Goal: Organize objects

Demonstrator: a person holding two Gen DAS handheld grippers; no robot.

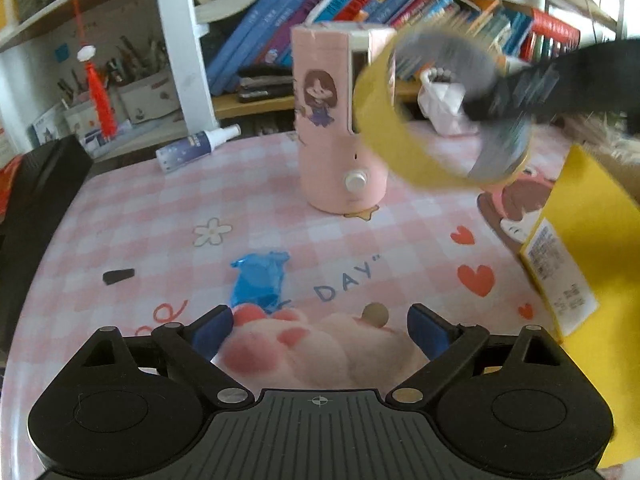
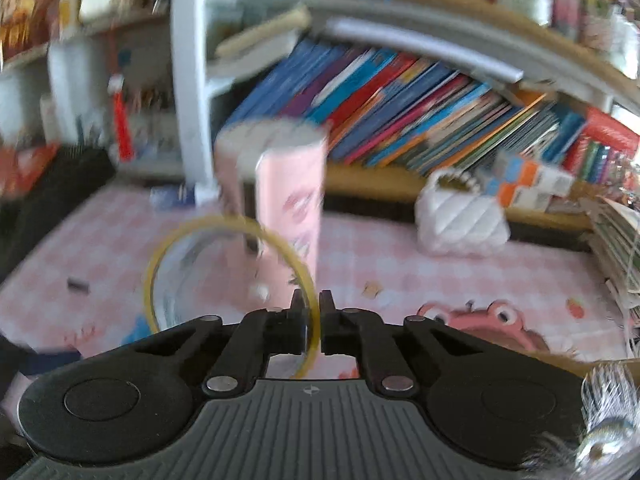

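The right gripper [image 2: 313, 300] had its fingers pressed together on the rim of a yellow tape roll [image 2: 230, 276], which hung up off the table and bulged out to the gripper's left. From the other side the same roll [image 1: 432, 120] showed as a blurred ring in the air, held from the right by the dark shape of that gripper [image 1: 480, 108]. Straight ahead of the pinch, just beyond the ring, stood a tall pink canister [image 2: 288, 200] with a cartoon girl on its side, upright on the pink checked tablecloth [image 2: 400, 248]. Farther off to the right sat a white quilted pouch [image 2: 460, 220], and behind everything ran a shelf of leaning books [image 2: 400, 108].

The left gripper [image 1: 320, 324] was spread wide and held nothing. Between its blue fingertips [image 1: 212, 330] lay a pink paw-shaped plush [image 1: 300, 348], close under the gripper; I could not tell whether the pads touched it. Just ahead of the plush lay a crumpled blue wrapper [image 1: 260, 280], and a small dark piece [image 1: 118, 276] lay off to the left. The pink canister [image 1: 340, 120] stood well ahead, with a white spray bottle [image 1: 196, 148] lying on its side beyond it to the left. A yellow box [image 1: 580, 248] crowded in from the right.
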